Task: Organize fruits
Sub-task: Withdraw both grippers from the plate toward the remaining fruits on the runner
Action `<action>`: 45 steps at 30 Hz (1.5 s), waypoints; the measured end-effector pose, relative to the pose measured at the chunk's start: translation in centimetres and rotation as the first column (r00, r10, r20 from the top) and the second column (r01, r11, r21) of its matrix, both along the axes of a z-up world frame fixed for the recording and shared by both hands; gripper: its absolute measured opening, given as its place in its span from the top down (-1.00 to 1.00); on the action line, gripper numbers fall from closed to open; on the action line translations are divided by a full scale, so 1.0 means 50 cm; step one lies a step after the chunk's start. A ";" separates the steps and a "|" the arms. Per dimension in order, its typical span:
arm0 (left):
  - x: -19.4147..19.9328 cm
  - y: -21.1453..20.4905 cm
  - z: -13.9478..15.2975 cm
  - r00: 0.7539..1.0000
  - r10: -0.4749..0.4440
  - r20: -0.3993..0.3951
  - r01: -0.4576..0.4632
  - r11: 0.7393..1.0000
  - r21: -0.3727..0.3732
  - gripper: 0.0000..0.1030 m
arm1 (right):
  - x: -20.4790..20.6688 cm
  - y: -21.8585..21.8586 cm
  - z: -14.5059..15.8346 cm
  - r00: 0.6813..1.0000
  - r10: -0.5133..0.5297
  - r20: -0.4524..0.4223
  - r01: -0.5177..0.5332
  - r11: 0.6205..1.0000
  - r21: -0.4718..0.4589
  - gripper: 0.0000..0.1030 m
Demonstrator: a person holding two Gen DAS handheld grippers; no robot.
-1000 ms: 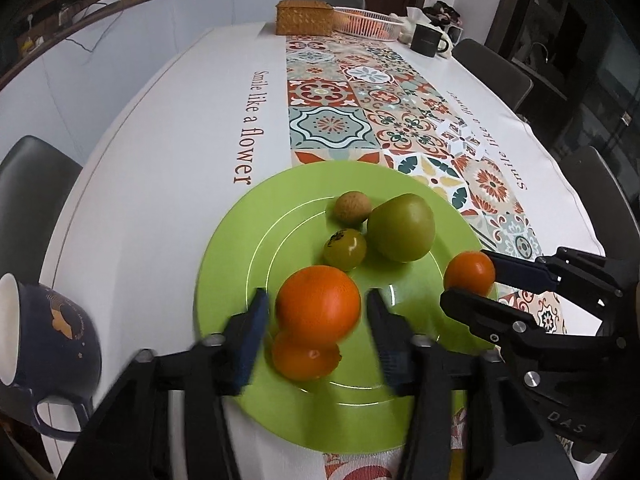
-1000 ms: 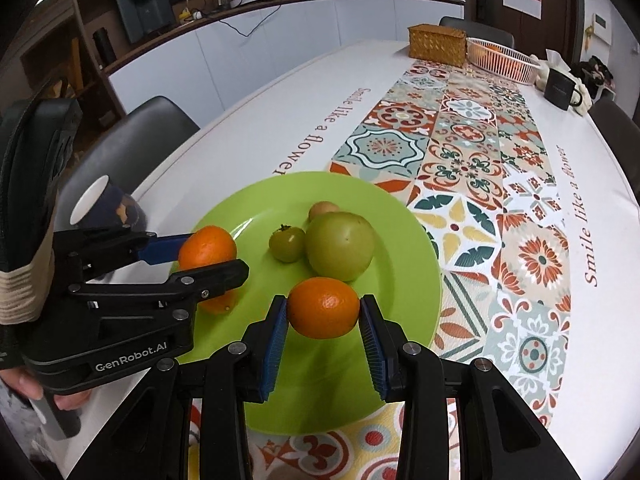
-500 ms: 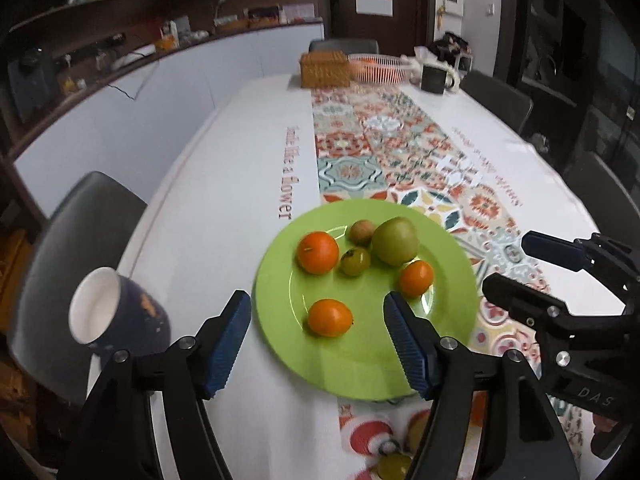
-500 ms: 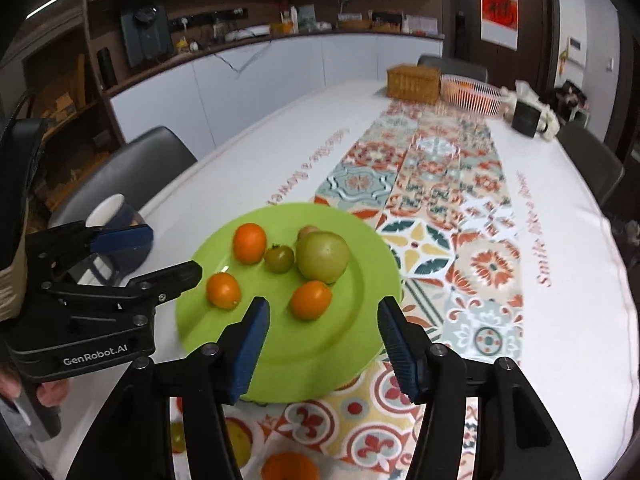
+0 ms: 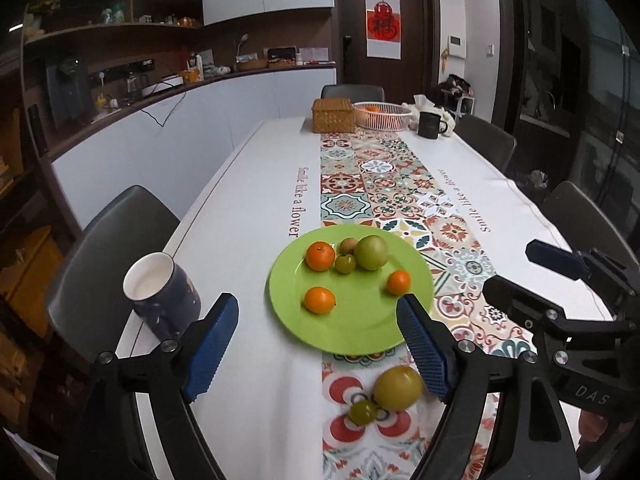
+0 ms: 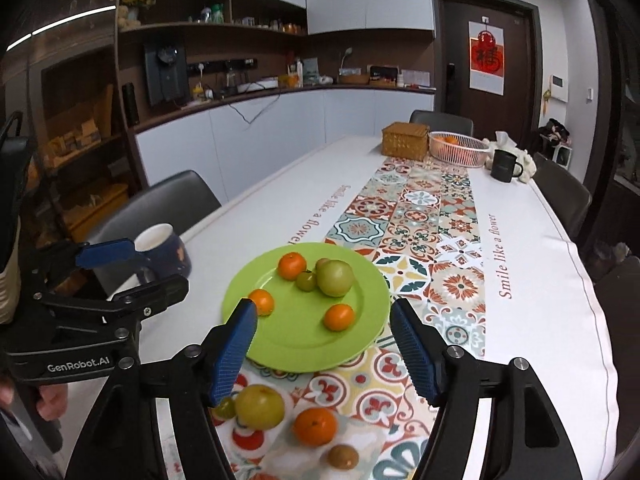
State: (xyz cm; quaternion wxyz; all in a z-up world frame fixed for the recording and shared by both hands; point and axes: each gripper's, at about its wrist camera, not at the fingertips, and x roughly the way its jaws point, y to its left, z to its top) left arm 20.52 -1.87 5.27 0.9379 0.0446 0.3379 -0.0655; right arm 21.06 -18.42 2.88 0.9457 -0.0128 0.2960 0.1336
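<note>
A green plate (image 5: 372,332) (image 6: 292,344) on the patterned runner holds three oranges (image 5: 320,256), a large green fruit (image 5: 371,252) (image 6: 335,278), a small green tomato (image 5: 345,263) and a brown fruit (image 5: 349,245). Loose fruit lies on the runner in front of the plate: a yellow-green fruit (image 5: 398,388) (image 6: 259,406), a small green one (image 5: 362,412), an orange (image 6: 315,426) and a brown fruit (image 6: 343,456). My left gripper (image 5: 318,354) is open and empty, raised behind the plate. My right gripper (image 6: 324,352) is open and empty beside it.
A dark blue mug (image 5: 162,294) stands left of the plate near the table edge. At the far end are a wicker box (image 5: 333,115), a pink basket (image 5: 382,115) with fruit and a black mug (image 5: 430,124). Chairs (image 5: 116,240) surround the table.
Both grippers let go of their oranges onto the plate, opened wide, then pulled back and up. The loose fruit near the table front came into view.
</note>
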 end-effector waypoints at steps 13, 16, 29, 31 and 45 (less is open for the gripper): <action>-0.113 0.004 -0.009 1.000 0.012 0.022 -0.012 1.000 0.000 -0.67 | -0.104 -0.019 -0.001 0.998 -0.051 0.035 0.051 0.999 0.001 -0.35; -0.128 0.004 -0.024 1.000 0.016 0.007 -0.016 1.000 0.003 -0.68 | -0.117 -0.024 -0.013 0.998 -0.063 0.019 0.063 0.998 0.001 -0.35; -0.140 -0.002 -0.115 0.996 0.018 -0.091 -0.013 0.998 0.054 -0.68 | -0.137 -0.033 -0.094 0.992 -0.079 -0.094 0.077 0.997 -0.027 -0.35; -0.136 -0.005 -0.136 0.993 0.015 -0.117 -0.008 0.998 0.060 -0.68 | -0.135 -0.035 -0.110 0.990 -0.081 -0.117 0.078 0.996 -0.032 -0.35; -0.096 -0.010 -0.238 0.978 -0.040 -0.207 0.053 0.997 0.058 -0.67 | -0.109 -0.035 -0.195 0.969 -0.099 -0.225 0.083 0.993 -0.081 -0.33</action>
